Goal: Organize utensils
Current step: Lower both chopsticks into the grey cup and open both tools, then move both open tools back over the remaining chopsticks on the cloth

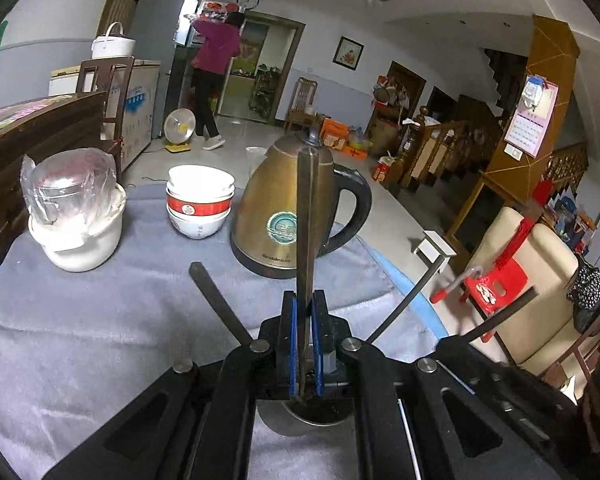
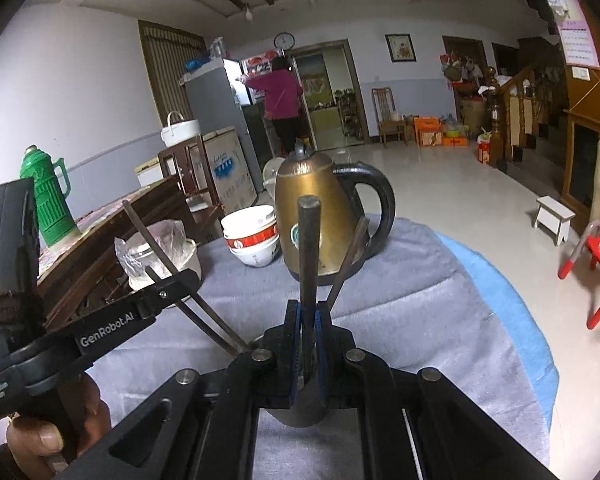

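Observation:
My left gripper (image 1: 305, 304) is shut on a dark metal utensil handle (image 1: 307, 216) that stands upright, its lower end in a round metal holder (image 1: 312, 412) under the jaws. Other dark handles (image 1: 216, 300) fan out of the same holder. My right gripper (image 2: 309, 312) is shut on another dark upright handle (image 2: 309, 264), over a grey metal holder (image 2: 300, 408). More thin handles (image 2: 172, 272) lean out to the left and right. The left gripper's black body (image 2: 100, 332) shows at the left of the right wrist view, held by a hand.
A bronze electric kettle (image 1: 284, 208) stands just beyond the handles on the grey cloth (image 1: 100, 320). Stacked red-and-white bowls (image 1: 199, 204) and a white jar with a plastic-wrapped lid (image 1: 76, 216) stand to the left. A green thermos (image 2: 46, 200), a red chair (image 1: 496, 280) and a white stool (image 2: 552, 216) are around.

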{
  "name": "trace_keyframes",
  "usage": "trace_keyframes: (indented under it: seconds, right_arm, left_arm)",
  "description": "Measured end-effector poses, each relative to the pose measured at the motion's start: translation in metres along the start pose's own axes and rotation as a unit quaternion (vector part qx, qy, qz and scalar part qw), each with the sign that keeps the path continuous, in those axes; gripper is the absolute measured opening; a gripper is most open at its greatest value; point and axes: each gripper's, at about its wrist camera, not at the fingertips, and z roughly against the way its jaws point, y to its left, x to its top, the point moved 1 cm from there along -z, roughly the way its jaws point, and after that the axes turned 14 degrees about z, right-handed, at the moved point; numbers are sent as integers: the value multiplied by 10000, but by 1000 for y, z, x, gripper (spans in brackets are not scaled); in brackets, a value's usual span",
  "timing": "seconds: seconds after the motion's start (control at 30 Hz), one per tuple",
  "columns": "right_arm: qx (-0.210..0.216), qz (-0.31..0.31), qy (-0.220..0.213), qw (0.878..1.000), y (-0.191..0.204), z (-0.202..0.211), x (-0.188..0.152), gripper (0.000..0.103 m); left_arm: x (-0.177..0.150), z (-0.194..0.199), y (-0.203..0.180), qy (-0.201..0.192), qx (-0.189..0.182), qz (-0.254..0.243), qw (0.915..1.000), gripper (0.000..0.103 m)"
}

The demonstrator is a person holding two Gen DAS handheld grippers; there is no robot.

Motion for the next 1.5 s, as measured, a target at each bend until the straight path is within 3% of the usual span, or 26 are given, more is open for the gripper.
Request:
trace_keyframes:
  seconds: [0.07,0.13,0.2,0.3,0.4,0.43,0.47,0.5,0.6,0.7,0.87,1.03,1.1,1.17,1.2,1.5]
  right_arm:
    - [26,-47,78,10000,0,-6,-2,8]
    - [63,-110,216,9997,-1,-11,-2,9]
    - [172,-220,398,9988,-4,-15,-2,10]
    - [77,-286,372,9989,-7,-5,2,14]
    - [-107,-373,191,9991,-10,16,8,35]
    - [-183,-418,101,9989,-11,26,9,57]
    - [-268,-454,-8,9986,-12,36,9,69]
    - [-351,-475,-108,9982,-12,46,8,69]
    - [-358,-554,-289,9974,-9,75,0,69]
    - [-226,-530,-211,9981,1,92,-18,69]
    - [451,-304,746,9957,31,70,-72,69]
    - [923,-105,1806,9792,62,27,-123,67]
    - [1032,-71,1986,9746,69,17,-130,64]
    - [1148,-41,2144,9700,73,5,-130,44]
    - [1226,-60,2265,9662,75,-3,-129,39]
    - [1334,410,2743,9515,106,-64,-109,39]
  left_arm:
    - [2,0,0,71,9,28,10000,7]
    - [5,2,2,141,2,116,9998,18]
    - [11,10,6,161,-49,293,9994,39]
    - [20,38,10,-71,-166,389,9991,43]
    - [24,73,15,-371,-277,465,9978,55]
    - [25,85,18,-480,-300,493,9972,59]
    - [25,99,22,-607,-320,521,9963,66]
    - [24,115,28,-738,-329,543,9953,73]
    - [18,148,48,-974,-218,614,9931,82]
    - [-1,165,80,-975,191,721,9924,87]
    - [-55,139,142,-43,1056,1126,9880,87]
    - [-113,113,200,931,1651,1771,9658,86]
    - [-128,109,211,1109,1737,1876,9604,86]
    - [-135,106,214,1208,1765,1923,9577,86]
    - [-136,104,215,1248,1744,1929,9575,86]
    - [-143,96,200,1419,1521,1662,9639,86]
